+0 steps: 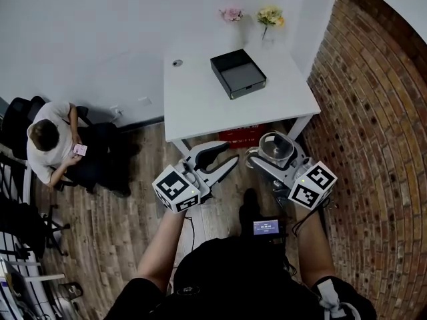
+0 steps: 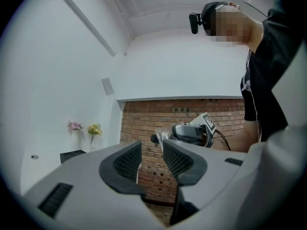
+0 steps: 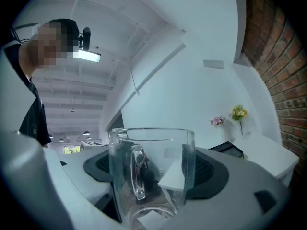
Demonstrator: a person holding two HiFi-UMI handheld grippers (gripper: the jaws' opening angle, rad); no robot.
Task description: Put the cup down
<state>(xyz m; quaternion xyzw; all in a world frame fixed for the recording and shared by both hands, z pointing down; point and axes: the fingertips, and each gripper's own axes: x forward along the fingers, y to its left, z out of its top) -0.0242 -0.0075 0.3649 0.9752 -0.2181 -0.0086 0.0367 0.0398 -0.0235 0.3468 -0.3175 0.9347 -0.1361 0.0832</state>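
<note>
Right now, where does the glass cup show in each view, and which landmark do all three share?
Head view: glass cup right of centre, in the right gripper.
Left gripper view: too small to tell.
Right gripper view: bottom centre, between the fingers.
Shared landmark: yellow flowers.

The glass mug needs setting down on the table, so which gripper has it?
The right gripper: its jaws grip the upright clear glass mug by its sides. The left gripper has its jaws apart with nothing between them.
</note>
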